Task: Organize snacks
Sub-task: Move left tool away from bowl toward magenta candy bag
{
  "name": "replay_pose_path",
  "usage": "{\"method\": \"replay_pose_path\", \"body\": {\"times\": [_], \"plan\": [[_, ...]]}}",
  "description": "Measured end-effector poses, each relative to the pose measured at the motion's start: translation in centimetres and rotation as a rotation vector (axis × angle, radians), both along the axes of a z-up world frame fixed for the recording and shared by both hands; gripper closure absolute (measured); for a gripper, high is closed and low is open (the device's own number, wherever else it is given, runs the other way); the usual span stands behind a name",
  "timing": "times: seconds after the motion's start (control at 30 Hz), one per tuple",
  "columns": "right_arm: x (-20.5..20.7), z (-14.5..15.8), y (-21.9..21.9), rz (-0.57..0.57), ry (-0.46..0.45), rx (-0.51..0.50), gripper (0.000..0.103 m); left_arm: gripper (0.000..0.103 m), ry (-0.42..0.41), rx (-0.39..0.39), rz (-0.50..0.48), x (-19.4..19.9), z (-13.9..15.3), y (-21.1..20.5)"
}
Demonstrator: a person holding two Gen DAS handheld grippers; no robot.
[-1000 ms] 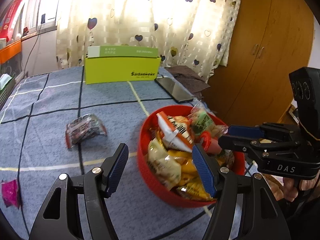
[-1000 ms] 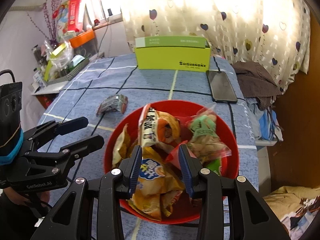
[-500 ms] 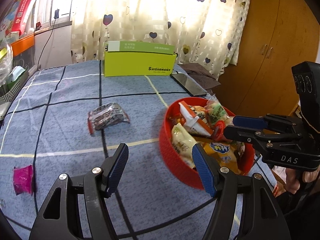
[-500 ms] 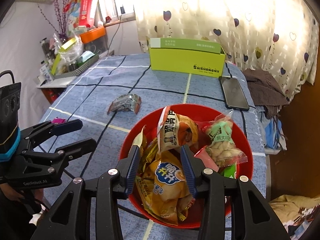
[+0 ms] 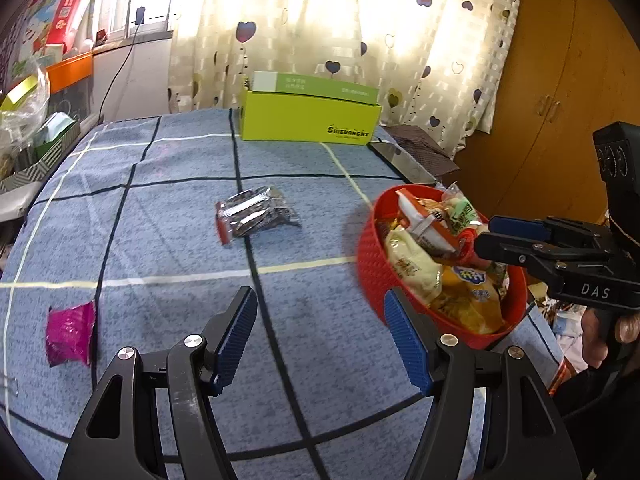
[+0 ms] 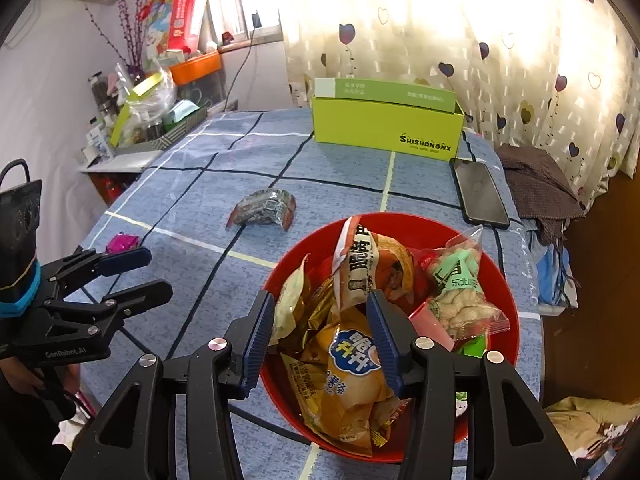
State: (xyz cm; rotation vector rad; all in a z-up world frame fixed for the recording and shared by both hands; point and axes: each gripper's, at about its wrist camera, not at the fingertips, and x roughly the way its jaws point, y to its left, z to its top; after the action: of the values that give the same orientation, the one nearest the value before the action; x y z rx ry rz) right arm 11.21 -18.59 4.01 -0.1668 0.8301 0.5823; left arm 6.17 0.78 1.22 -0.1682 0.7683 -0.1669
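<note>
Snack packets fill a red bowl point(image 6: 508, 292) at the near right of the tabletop point(image 6: 224, 160), which wears a blue cloth with a dark and pale grid. The right wrist view looks straight down into it: an orange-and-white packet point(image 6: 360, 264) stands at the middle, a clear bag with a green label point(image 6: 460, 280) lies to its right, and a yellow packet with a blue emblem point(image 6: 352, 364) sits nearest. The right gripper point(image 6: 324, 336) hangs over the bowl's near side with its jaws half apart; they have just been opening, and the yellow packet lies below the gap with neither pad pressing on it.

The left wrist view shows the bowl point(image 5: 372, 264) only from its side, at the right edge. The left gripper point(image 5: 324, 340) hovers above bare cloth, jaws wide and holding nothing. This view gives the clearest look at two loose snacks: a dark, shiny packet point(image 5: 256, 216) at mid-table and a small magenta packet point(image 5: 68, 332) at the near left. In the right view the magenta one point(image 6: 122, 242) is just a scrap beyond the left gripper's fingers.

A lime-green box point(image 6: 384, 128) stands at the far edge in both views. The black phone point(image 6: 478, 192) lies fully visible beside it in the right view alone, as does the cluttered side shelf point(image 6: 152, 120). Only the left view shows the wooden wardrobe point(image 5: 560, 100).
</note>
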Motion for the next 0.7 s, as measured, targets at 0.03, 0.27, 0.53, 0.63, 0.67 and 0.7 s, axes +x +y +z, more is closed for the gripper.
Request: {"method": "replay_pose_path", "body": {"times": [0.03, 0.27, 0.53, 0.63, 0.67, 0.7], "plan": [[0.0, 0.0, 0.1, 0.004, -0.001, 0.0, 0.056, 0.036, 0.001, -0.001, 0.003, -0.1, 0.0, 0.2], [-0.6, -0.1, 1.0, 0.03, -0.009, -0.005, 0.056, 0.036, 0.008, -0.001, 0.033, -1.1, -0.5, 1.9], [-0.9, 0.0, 2.0, 0.048, -0.019, 0.002, 0.056, 0.036, 0.012, 0.005, 0.071, -2.2, -1.0, 3.9], [-1.1, 0.0, 2.5, 0.055, -0.025, -0.004, 0.056, 0.036, 0.013, 0.006, 0.09, -2.8, -1.2, 4.8], [-1.2, 0.0, 2.7, 0.058, -0.027, -0.006, 0.056, 0.036, 0.012, 0.008, 0.095, -2.9, -1.2, 5.1], [-1.3, -0.1, 2.8, 0.06, -0.028, -0.008, 0.056, 0.036, 0.011, 0.01, 0.101, -3.1, -1.2, 5.4]]}}
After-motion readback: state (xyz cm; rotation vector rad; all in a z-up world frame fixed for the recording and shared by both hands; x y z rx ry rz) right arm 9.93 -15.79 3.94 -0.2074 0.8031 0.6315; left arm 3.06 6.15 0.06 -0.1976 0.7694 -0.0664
